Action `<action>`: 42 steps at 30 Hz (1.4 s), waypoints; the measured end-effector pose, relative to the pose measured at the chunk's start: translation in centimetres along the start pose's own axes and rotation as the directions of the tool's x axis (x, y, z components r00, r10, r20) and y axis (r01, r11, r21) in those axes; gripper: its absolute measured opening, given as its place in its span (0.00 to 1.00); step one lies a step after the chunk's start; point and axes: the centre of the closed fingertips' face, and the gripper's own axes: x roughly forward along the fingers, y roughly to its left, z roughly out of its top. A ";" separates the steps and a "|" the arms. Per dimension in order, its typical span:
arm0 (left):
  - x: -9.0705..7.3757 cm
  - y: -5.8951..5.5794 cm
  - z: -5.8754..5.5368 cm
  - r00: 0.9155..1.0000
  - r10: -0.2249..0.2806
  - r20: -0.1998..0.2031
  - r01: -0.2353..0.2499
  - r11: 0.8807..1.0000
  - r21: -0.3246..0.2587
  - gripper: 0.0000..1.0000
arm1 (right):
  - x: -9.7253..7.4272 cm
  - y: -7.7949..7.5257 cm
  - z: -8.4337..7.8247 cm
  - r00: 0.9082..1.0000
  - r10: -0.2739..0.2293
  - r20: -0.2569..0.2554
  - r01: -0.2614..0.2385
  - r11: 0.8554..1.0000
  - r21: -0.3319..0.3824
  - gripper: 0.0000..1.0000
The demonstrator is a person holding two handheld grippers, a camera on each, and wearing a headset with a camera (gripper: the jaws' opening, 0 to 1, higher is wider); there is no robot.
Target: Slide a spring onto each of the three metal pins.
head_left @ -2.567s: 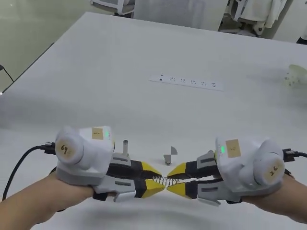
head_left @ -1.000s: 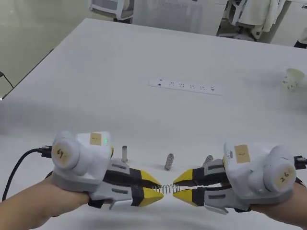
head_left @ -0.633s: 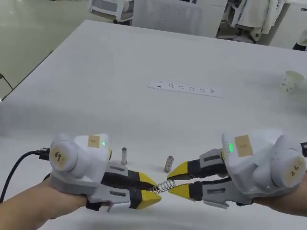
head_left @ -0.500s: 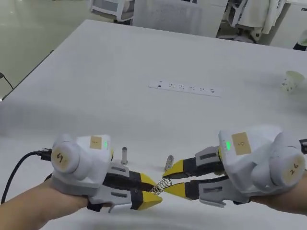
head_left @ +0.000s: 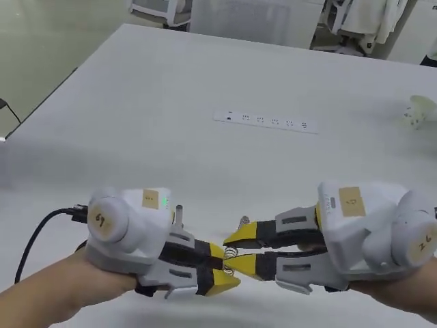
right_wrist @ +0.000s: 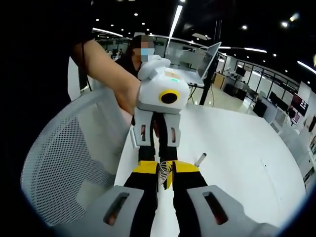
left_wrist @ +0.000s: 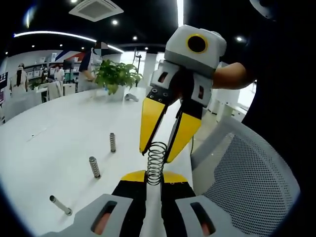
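A short metal spring [head_left: 230,253] [left_wrist: 155,163] [right_wrist: 163,173] spans the tips of both grippers. My left gripper [head_left: 222,275] [left_wrist: 154,180] is shut on its near end. My right gripper [head_left: 231,250] [right_wrist: 164,174] faces it tip to tip, its yellow jaws closed on the spring's other end [left_wrist: 157,146]. Beyond them in the left gripper view stand two pins with springs on them [left_wrist: 112,142] [left_wrist: 94,166] and one bare pin [left_wrist: 60,205]. The bare pin [head_left: 179,213] [right_wrist: 200,159] stands just behind the left gripper, and a sprung pin [head_left: 244,222] peeks over the right jaws.
A white power strip [head_left: 273,121] lies mid-table and a paper cup [head_left: 421,109] stands at the far right. A black cable [head_left: 41,232] trails from the left gripper. A mesh office chair [left_wrist: 247,177] sits off the table's near edge. People stand in the room behind.
The two grippers have closed in on each other, so the spring between them is now short and bunched, and the right jaws overlap the left tips.
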 end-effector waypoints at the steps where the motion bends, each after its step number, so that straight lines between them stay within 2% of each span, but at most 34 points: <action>1: 0.0 0.0 0.0 1.000 0.000 0.001 0.000 1.000 0.000 0.01 | -0.1 0.0 0.0 1.000 -0.005 0.001 0.005 1.000 0.005 0.08; 7: 0.0 0.0 0.2 1.000 0.010 0.009 -0.010 1.000 0.000 0.01 | -0.1 -0.4 0.3 0.998 -0.036 0.056 0.031 0.995 0.099 0.08; 10: -0.2 0.0 0.1 1.000 0.013 0.011 -0.013 1.000 0.002 0.01 | -0.1 -0.4 0.5 0.995 -0.043 0.088 0.029 0.987 0.157 0.08; 17: -0.4 -0.2 -0.1 1.000 0.021 0.016 -0.020 1.000 -0.008 0.01 | 0.0 -0.4 0.4 0.995 -0.055 0.085 0.040 0.985 0.166 0.09; 20: -0.6 -0.2 0.6 0.998 0.020 0.055 -0.019 0.999 -0.027 0.01 | 0.2 -0.2 0.1 0.997 -0.052 0.061 0.041 0.983 0.177 0.12; 21: -0.6 -0.1 0.7 0.998 0.021 0.056 -0.020 1.000 -0.024 0.01 | 0.2 -0.2 0.0 0.997 -0.054 0.060 0.043 0.983 0.176 0.13; 22: -0.6 -0.1 0.7 0.998 0.021 0.053 -0.020 1.000 -0.020 0.01 | 0.2 0.0 0.0 0.996 -0.056 0.071 0.043 0.984 0.171 0.09; 23: -0.6 0.0 0.6 0.999 0.024 0.048 -0.024 1.000 -0.010 0.01 | 0.1 -0.2 0.2 0.995 -0.065 0.078 0.052 0.986 0.161 0.10; 26: -0.7 -0.1 0.7 0.998 0.021 0.055 -0.021 1.000 -0.011 0.01 | 0.0 -0.3 0.2 0.995 -0.068 0.077 0.053 0.981 0.188 0.10; 34: -0.8 0.0 0.4 0.999 0.028 0.043 -0.028 1.000 -0.011 0.02 | 0.1 -0.3 0.1 0.995 -0.063 0.071 0.050 0.985 0.167 0.07; 38: -0.8 0.0 0.3 0.999 0.034 0.034 -0.034 0.999 -0.024 0.02 | 0.4 -0.2 0.1 0.996 -0.055 0.068 0.045 0.988 0.148 0.07; 42: -1.3 0.4 0.4 0.998 0.052 0.043 -0.050 0.998 -0.049 0.04 | 0.6 -0.3 0.3 0.996 -0.051 0.072 0.040 0.988 0.150 0.07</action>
